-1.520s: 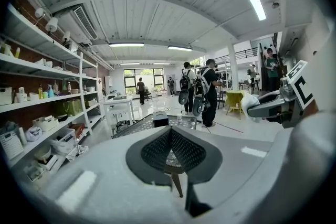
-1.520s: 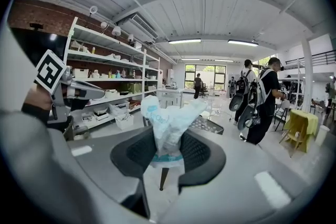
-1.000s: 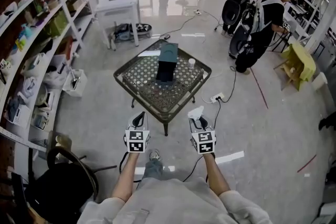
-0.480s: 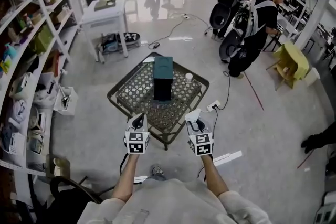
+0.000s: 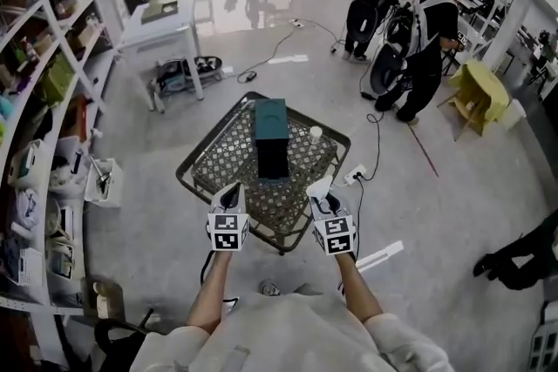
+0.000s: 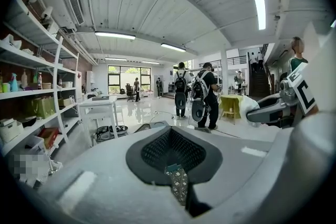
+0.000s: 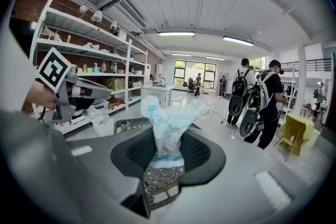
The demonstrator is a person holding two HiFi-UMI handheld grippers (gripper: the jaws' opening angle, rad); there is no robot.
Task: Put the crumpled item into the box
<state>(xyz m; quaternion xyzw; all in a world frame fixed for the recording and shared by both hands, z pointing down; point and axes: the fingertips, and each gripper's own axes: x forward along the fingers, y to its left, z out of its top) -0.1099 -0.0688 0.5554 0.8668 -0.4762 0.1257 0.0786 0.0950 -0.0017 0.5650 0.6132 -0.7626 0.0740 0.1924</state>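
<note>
A crumpled white wrapper with blue print (image 7: 167,126) sticks up from my right gripper (image 7: 163,173), whose jaws are shut on its lower end. In the head view the right gripper (image 5: 321,190) hovers by the near right edge of the low lattice-top table (image 5: 227,161), the wrapper (image 5: 319,185) showing as a white tuft at its tip. A tall dark teal box (image 5: 271,138) stands in the middle of the table, beyond both grippers. My left gripper (image 5: 232,192) hangs at the table's near edge, and its jaws (image 6: 177,178) are shut with nothing between them.
A small white cup (image 5: 315,134) stands on the table right of the box. Shelving (image 5: 44,100) lines the left wall; a white table (image 5: 161,22) stands behind. People with backpacks (image 5: 423,39) stand at the back right. Cables and a power strip (image 5: 354,179) lie on the floor.
The table and box have come nearer to both grippers as the person walked forward. Both grippers hold the same pose, the wrapper still in the right one.
</note>
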